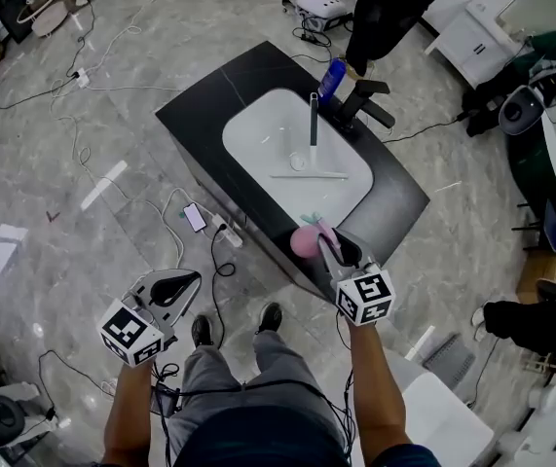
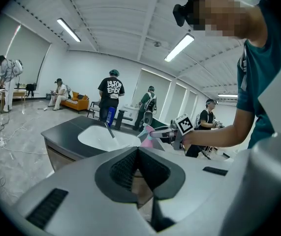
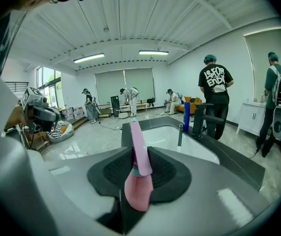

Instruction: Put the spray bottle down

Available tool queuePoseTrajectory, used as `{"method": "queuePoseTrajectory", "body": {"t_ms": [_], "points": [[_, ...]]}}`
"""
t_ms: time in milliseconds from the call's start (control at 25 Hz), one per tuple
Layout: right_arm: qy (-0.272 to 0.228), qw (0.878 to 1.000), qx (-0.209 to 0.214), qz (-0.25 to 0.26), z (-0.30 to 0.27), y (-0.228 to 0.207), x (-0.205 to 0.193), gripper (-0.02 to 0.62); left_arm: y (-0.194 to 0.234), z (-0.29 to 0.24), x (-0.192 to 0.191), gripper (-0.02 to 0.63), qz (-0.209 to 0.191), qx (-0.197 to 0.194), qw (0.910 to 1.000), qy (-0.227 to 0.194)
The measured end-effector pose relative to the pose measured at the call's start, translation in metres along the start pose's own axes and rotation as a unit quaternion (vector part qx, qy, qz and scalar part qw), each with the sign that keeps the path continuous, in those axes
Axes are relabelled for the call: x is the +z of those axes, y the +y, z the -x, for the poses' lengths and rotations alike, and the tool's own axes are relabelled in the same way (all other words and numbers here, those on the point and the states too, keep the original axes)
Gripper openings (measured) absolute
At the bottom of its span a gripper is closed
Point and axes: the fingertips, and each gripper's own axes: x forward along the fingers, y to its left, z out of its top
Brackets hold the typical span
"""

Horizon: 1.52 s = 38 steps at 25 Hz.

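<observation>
A blue bottle (image 1: 332, 78) stood at the black counter's (image 1: 200, 105) far edge beside the faucet (image 1: 363, 101); a white basin (image 1: 258, 134) sat in the middle.

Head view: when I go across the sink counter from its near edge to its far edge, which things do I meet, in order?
pink spray bottle → white stick lying in the basin → grey rod standing in the basin → blue bottle

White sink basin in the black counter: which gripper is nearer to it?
Right. The right gripper, holding the pink spray bottle, is at the black counter's near corner beside the white sink basin; the left gripper is off the counter, above the grey floor.
</observation>
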Motion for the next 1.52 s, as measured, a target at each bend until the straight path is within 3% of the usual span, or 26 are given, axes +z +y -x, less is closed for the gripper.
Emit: {"method": "queuePoseTrajectory", "body": {"t_ms": [400, 760, 1520], "points": [[0.005, 1.0, -0.001, 0.028, -0.016, 0.009, 0.004, 0.104, 0.016, -0.001, 0.0, 0.005, 0.01, -0.001, 0.9999, -0.006], [0.013, 1.0, -0.006, 0.02, -0.018, 0.012, 0.008, 0.135, 0.022, 0.009, 0.014, 0.005, 0.003, -0.002, 1.0, -0.009], [-0.046, 0.998, -0.05, 0.012, 0.037, 0.025, 0.067, 0.149, 0.017, 0.053, 0.055, 0.005, -0.019, -0.002, 0.9997, -0.017]]}}
